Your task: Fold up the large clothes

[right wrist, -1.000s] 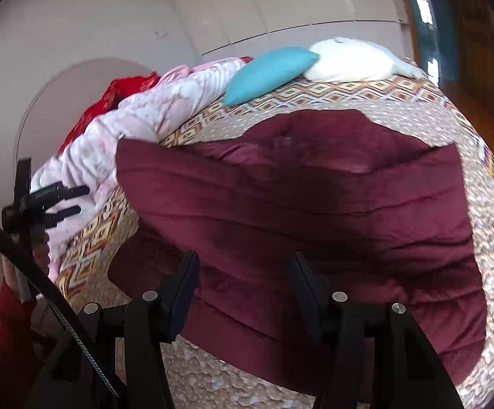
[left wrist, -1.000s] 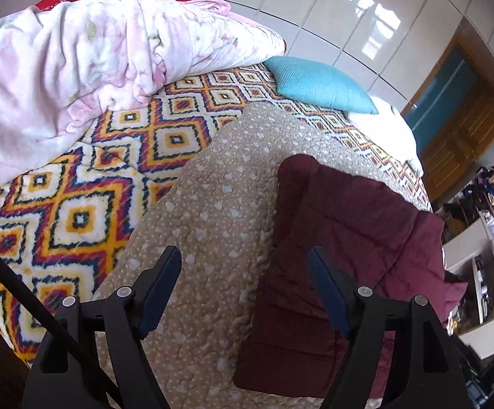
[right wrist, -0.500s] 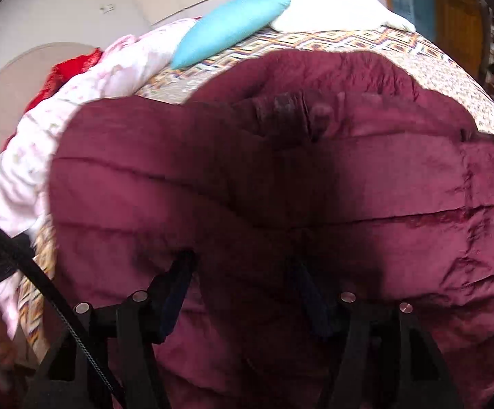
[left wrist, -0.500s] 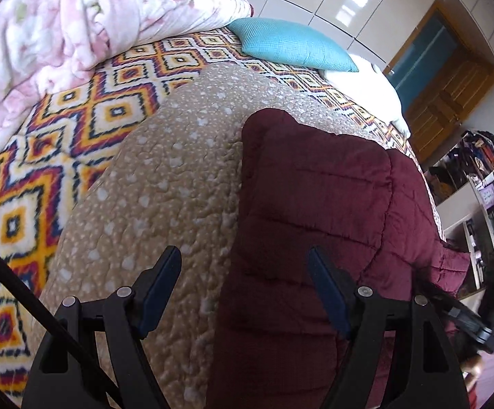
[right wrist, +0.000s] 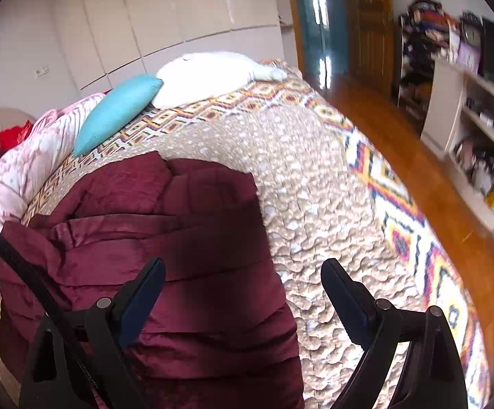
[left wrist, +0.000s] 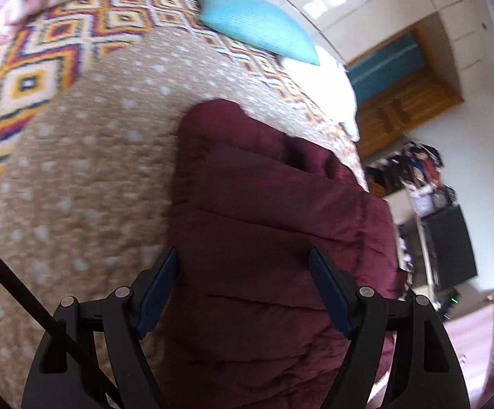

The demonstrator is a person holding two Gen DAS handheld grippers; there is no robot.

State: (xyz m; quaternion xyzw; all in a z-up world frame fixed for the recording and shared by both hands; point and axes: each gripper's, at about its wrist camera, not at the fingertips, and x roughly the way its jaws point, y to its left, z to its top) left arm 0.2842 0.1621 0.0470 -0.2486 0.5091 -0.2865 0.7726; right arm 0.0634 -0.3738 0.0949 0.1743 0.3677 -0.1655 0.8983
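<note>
Both tongs stand spread and pinch nothing. The left tongs (left wrist: 243, 289) hang over the near part of the coat (left wrist: 267, 238), their blue pads clear of the cloth. The right tongs (right wrist: 243, 289) have just been opening; only their left finger is over the coat's edge, the other over the bare quilt (right wrist: 315, 204), with no cloth between the pads.

The coat, a padded maroon one, lies on the beige quilt on the bed, well short of the blue pillow (left wrist: 257, 27). It looks folded once lengthwise into a thick strip. Its long axis runs from the tongs away toward the pillow, and the far end, lumpy with a flap turned over, points at the pillow.

The next fold, I'd judge, goes across that axis. Each pair of tongs should take one near corner, bite through every layer, lift together, and lay the near end level onto the far end, keeping the side edges in line.
</note>
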